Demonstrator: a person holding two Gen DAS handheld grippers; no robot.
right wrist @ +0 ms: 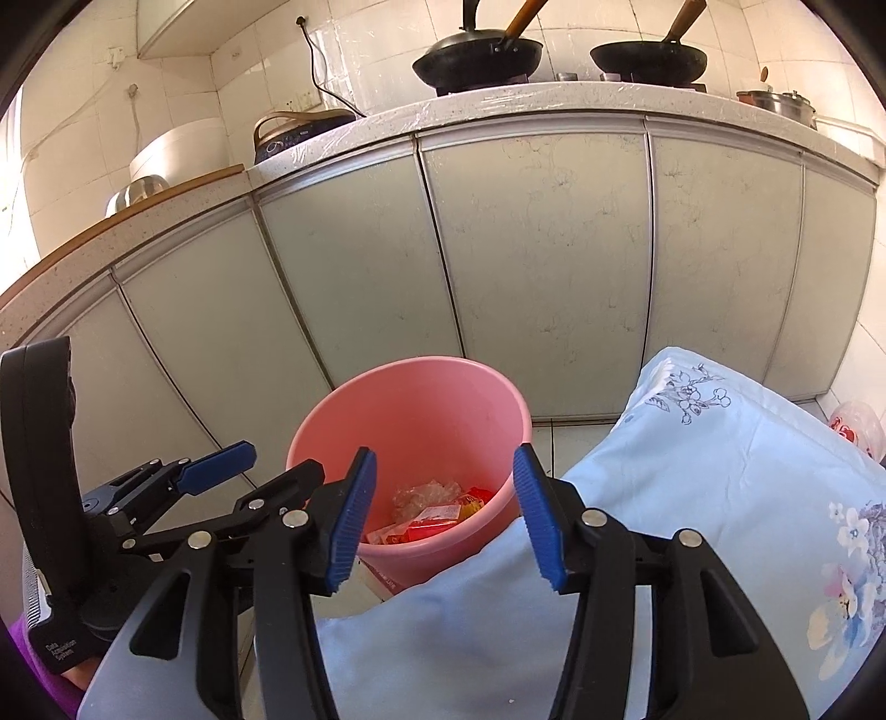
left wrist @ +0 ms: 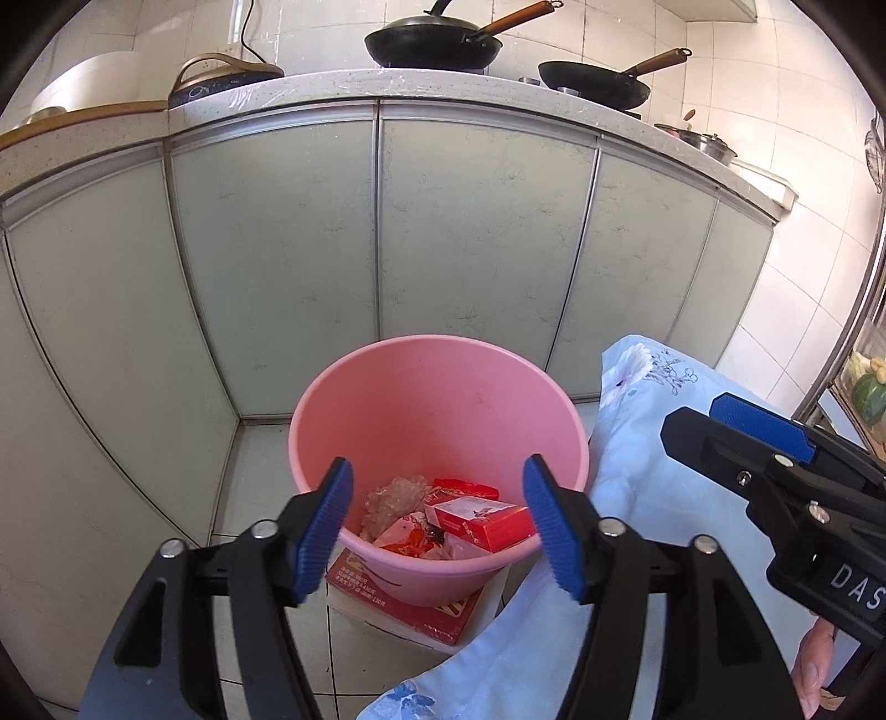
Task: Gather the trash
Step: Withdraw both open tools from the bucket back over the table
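Note:
A pink plastic bucket (left wrist: 437, 410) stands on the tiled floor in front of the kitchen cabinets; it also shows in the right wrist view (right wrist: 410, 410). Inside lie a red and white carton (left wrist: 482, 518), crumpled clear plastic (left wrist: 396, 495) and red wrappers (right wrist: 432, 518). My left gripper (left wrist: 440, 529) is open and empty, held just above the bucket's near rim. My right gripper (right wrist: 446, 518) is open and empty, over the near rim beside a cloth-covered surface. Each gripper shows in the other's view: the right gripper (left wrist: 736, 429) and the left gripper (right wrist: 221, 459).
A red and white box (left wrist: 412, 612) lies under the bucket. A light blue floral cloth (right wrist: 692, 498) covers a surface to the right. Pale green cabinet doors (left wrist: 487, 232) stand behind. Woks (left wrist: 434, 41) and pots sit on the counter. A shelf with vegetables (left wrist: 869, 387) is at far right.

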